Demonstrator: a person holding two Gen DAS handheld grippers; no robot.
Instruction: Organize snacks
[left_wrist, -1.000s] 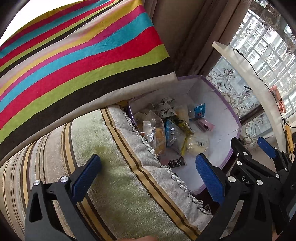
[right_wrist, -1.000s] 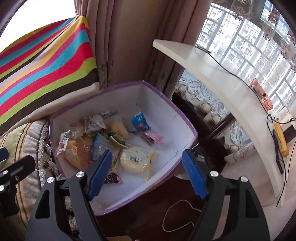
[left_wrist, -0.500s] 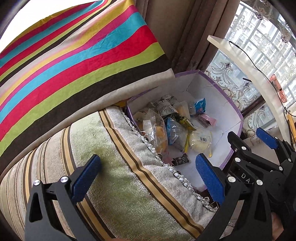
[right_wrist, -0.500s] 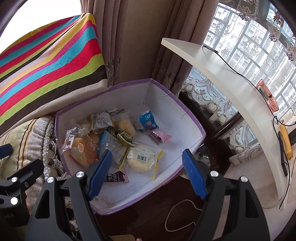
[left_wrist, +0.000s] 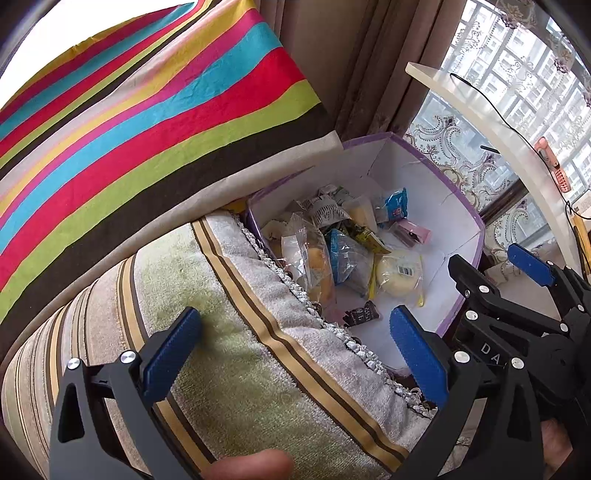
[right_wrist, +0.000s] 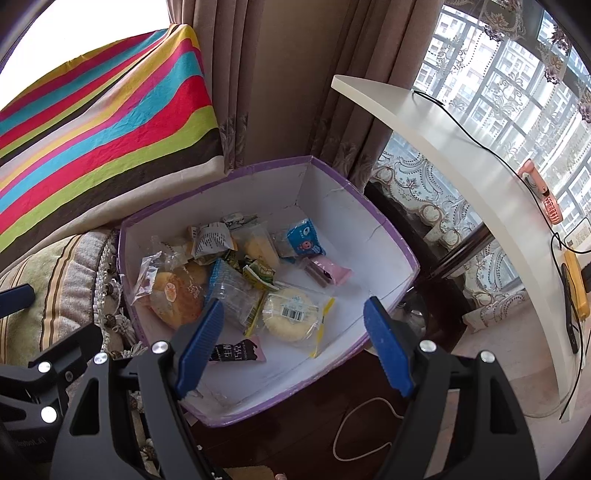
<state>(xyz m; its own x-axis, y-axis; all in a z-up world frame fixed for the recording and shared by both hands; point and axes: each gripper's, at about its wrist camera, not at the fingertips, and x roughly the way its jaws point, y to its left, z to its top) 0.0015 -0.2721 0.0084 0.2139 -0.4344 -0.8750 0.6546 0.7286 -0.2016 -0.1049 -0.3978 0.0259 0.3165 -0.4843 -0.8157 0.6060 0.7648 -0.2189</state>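
Two spread, empty grippers over the snack box (right_wrist: 384, 236).
Right gripper (right_wrist: 295, 332) should descend squarely onto the round cake (right_wrist: 291, 319), near the front edge; left gripper (left_wrist: 291, 350) waits.

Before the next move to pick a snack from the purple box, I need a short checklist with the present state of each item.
1. Right tool open and holding nothing: ok.
2. Left tool open and holding nothing: ok.
3. Purple box open on top, snacks reachable: ok.
4. Round pale cake in clear wrapper lies on top, uncovered: ok.
5. Right tool is above the box, not touching any snack: ok.
6. Left tool is over the striped cushion, beside the box, not over the snacks: not ok.
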